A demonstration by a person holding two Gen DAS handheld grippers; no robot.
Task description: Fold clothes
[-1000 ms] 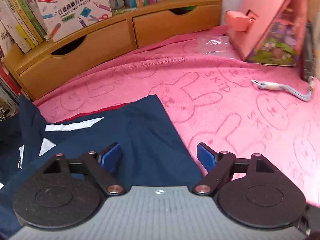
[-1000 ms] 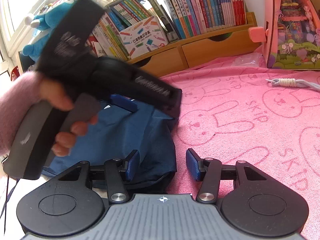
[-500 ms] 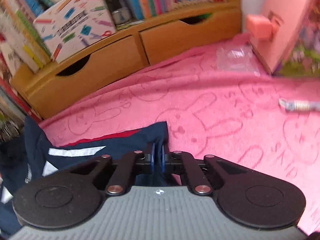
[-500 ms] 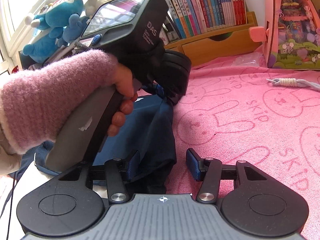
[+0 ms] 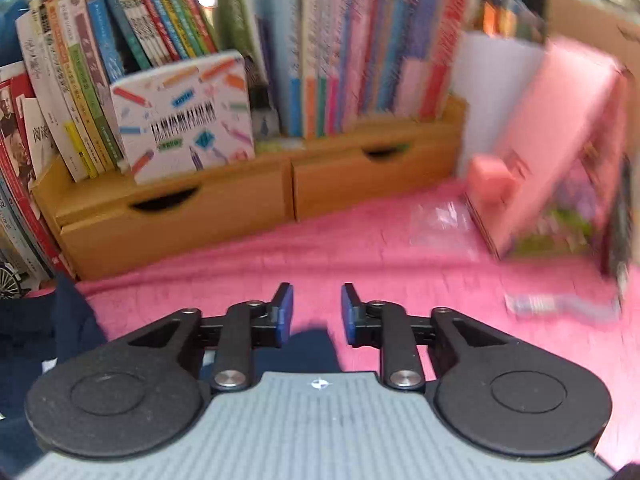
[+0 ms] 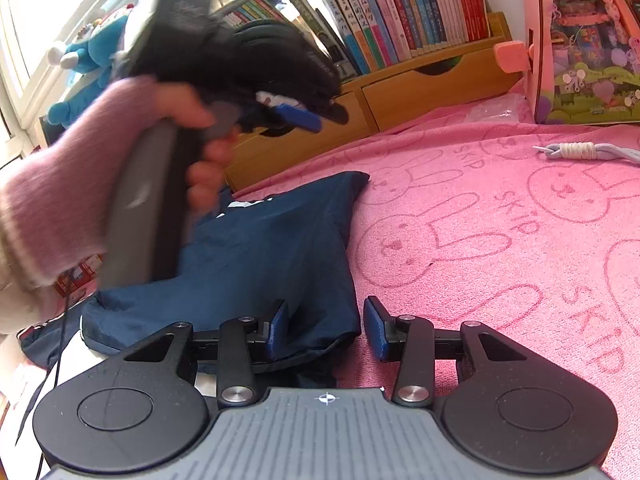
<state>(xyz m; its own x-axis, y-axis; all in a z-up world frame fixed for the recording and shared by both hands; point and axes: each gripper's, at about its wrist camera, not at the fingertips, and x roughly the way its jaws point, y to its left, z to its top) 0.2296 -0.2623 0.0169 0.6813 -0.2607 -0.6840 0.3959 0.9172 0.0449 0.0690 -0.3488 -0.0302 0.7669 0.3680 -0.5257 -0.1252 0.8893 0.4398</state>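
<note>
Navy garment (image 6: 264,256) lying crumpled on the pink bunny-print blanket (image 6: 500,240), near that blanket's left edge, with one pointed corner reaching toward the wooden drawer unit (image 6: 420,92) and a bit of white trim showing near the top. Left gripper (image 5: 316,314) lifted above the garment, jaws parted with nothing between the blue pads (image 5: 285,312); from its own camera only a dark fold of the garment (image 5: 312,350) visible just below the gap, and another dark stretch off to the left of it. From the right wrist view, same left gripper (image 6: 296,114) seen blurred in the air over the garment's far end, gripped by a hand (image 6: 200,136) in a fuzzy pink sleeve (image 6: 68,200), one blue pad pointing toward the drawer unit. Right gripper (image 6: 325,330) low at the garment's near edge, jaws apart, left pad (image 6: 278,330) over the navy cloth and right pad over bare blanket just beside the hem; nothing pinched. Beyond the garment, on the blanket: coiled white cord (image 6: 576,150) well to the right, clear plastic bag (image 6: 496,110) near the drawer unit, pink toy house (image 6: 580,40) standing past it. Books (image 6: 400,12) lined up on top of the drawer unit, white box with coloured pencils printed on it (image 5: 184,116) leaning among them, blue plush toy (image 6: 84,64) far left of the unit by the window.
</note>
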